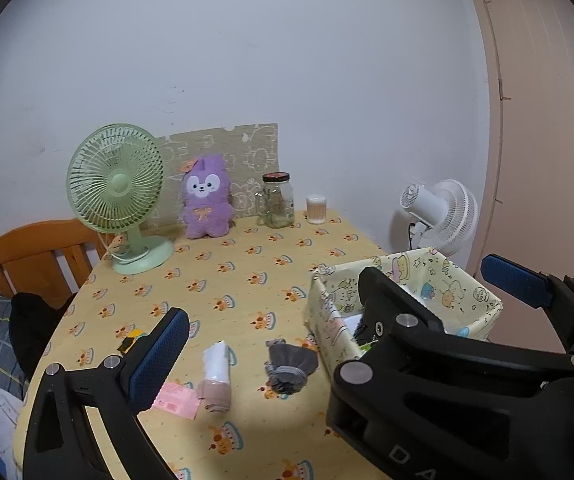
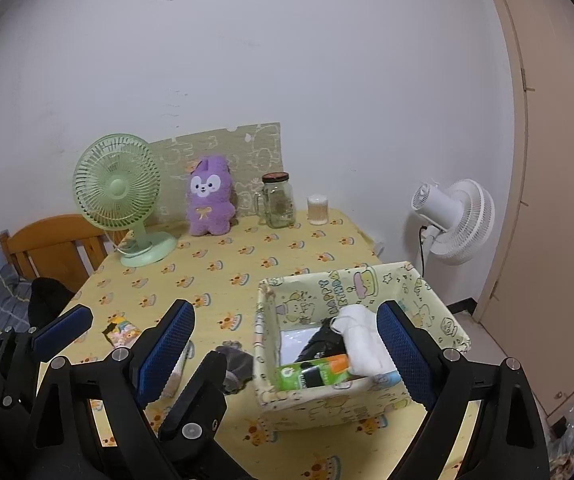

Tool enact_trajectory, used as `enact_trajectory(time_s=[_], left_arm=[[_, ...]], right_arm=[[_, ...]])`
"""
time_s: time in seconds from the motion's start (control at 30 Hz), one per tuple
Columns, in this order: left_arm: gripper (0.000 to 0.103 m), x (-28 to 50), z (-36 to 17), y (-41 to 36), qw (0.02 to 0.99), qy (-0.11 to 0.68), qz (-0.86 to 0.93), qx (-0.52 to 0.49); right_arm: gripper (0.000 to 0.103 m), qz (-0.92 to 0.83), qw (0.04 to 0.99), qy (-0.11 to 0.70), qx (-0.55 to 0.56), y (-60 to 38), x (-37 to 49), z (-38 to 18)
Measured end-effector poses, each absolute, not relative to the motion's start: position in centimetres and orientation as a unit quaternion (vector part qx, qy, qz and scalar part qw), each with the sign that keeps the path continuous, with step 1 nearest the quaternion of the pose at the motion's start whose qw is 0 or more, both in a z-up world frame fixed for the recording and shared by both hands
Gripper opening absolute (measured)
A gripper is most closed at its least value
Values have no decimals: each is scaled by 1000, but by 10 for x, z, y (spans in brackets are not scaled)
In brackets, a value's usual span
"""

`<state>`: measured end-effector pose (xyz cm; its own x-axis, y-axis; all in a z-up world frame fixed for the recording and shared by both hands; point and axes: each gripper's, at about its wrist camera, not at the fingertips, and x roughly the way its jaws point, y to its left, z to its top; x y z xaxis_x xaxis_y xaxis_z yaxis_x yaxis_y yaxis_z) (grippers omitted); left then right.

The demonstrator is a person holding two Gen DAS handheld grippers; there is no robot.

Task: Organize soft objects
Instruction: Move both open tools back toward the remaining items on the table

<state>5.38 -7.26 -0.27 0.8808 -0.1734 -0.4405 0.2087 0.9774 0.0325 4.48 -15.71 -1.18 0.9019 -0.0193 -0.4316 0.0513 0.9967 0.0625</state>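
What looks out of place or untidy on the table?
Two soft things lie loose beside the box instead of inside it: a grey sock, crumpled, and a white roll on its side. A pink packet lies flat nearby. Nothing looks spilled or broken.

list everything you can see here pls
desk fan: 1, green, table's back left
plush: 1, purple, back, beside desk fan
jar: 1, clear, back middle
swab tub: 1, white, right of jar
box: 1, yellow print, table's right
sock: 1, grey, left of box
roll: 1, white-pink, left of sock
packet: 1, pink, by roll
floor fan: 1, white, beyond table
chair: 1, orange, left
left gripper: jaws open, empty
right gripper: jaws open, empty
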Motion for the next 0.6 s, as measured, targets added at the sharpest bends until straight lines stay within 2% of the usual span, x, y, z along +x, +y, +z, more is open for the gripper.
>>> enact_trajectory(time_s=[0.6], left_arm=[[103,47,-22,-32,968,240,-69,40]], right_arm=[[94,12,972,232,32,-115,46,-31]])
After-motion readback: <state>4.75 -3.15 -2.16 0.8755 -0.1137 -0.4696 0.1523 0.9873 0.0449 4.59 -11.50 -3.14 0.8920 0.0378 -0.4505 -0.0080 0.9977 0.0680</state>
